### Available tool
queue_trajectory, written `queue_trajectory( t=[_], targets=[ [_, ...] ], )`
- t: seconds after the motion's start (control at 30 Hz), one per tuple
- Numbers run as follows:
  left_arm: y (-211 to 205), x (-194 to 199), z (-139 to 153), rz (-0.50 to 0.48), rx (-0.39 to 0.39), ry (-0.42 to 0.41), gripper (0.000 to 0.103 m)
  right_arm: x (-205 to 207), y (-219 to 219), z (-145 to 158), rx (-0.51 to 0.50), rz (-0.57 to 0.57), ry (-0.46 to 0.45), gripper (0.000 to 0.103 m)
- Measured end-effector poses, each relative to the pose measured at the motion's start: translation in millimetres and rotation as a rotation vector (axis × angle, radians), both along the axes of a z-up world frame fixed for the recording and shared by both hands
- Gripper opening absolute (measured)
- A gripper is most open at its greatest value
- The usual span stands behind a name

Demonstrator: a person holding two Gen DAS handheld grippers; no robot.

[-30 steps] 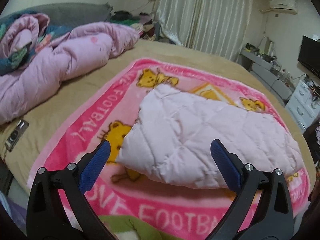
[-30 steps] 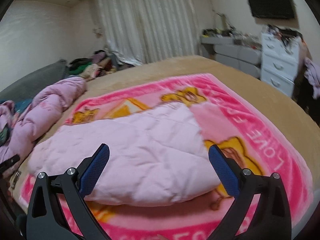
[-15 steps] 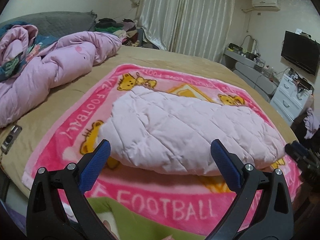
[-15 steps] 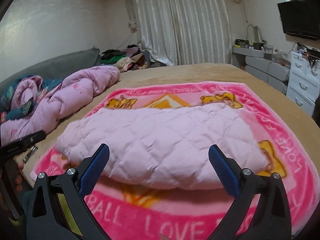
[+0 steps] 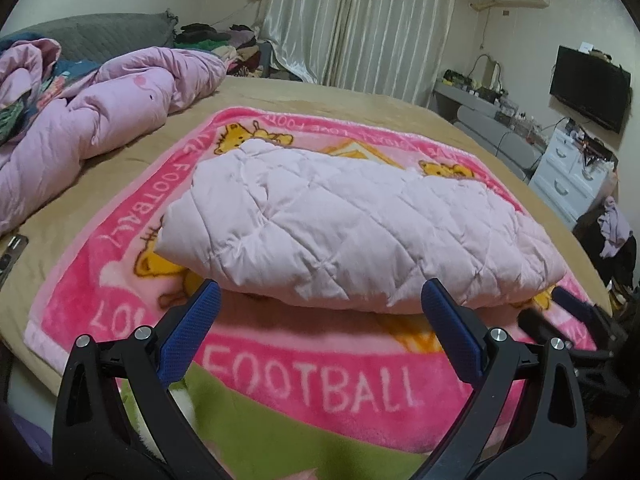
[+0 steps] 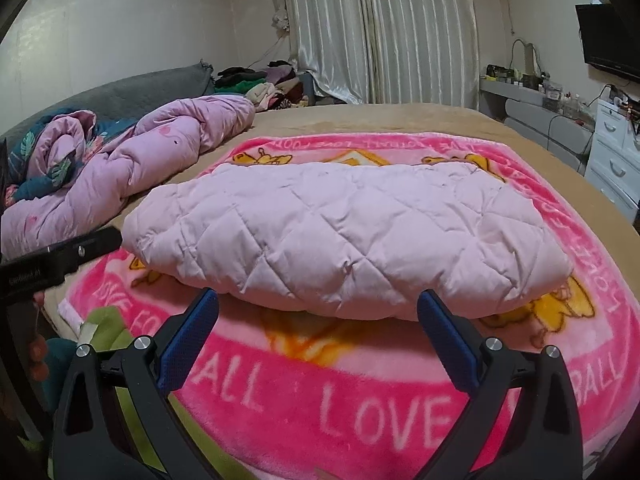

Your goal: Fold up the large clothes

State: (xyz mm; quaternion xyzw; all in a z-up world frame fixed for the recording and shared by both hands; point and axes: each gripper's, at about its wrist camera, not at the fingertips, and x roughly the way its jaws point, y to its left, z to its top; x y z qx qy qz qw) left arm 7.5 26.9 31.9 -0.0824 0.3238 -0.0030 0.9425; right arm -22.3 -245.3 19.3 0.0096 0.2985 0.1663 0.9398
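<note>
A pale pink quilted garment lies folded into a thick oblong bundle on a bright pink cartoon blanket spread over the bed. My left gripper hangs open just short of the bundle's near edge, nothing between its blue pads. In the same way my right gripper stands open in front of the bundle's long side. Each gripper shows at the other view's edge: the right one at the bundle's right end, the left one at its left end.
A crumpled pink duvet lies along the bed's left side. Tan bedcover surrounds the blanket. White drawers, a desk and a wall TV stand to the right. Curtains and piled clothes fill the back.
Both grippers have drawn back from the folded bundle toward the bed's near edge; more of the blanket's lettering shows. The bundle lies still and both grippers stay open.
</note>
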Motion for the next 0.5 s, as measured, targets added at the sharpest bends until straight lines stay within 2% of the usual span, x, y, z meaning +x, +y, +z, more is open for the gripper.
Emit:
queue_trajectory(
  t=[0.5],
  targets=[
    [0.9,-1.7,1.6,0.011,-0.005,0.004,0.094,1.7,-4.6,1.7,-0.007,-0.012,-0.011,0.099]
  ],
)
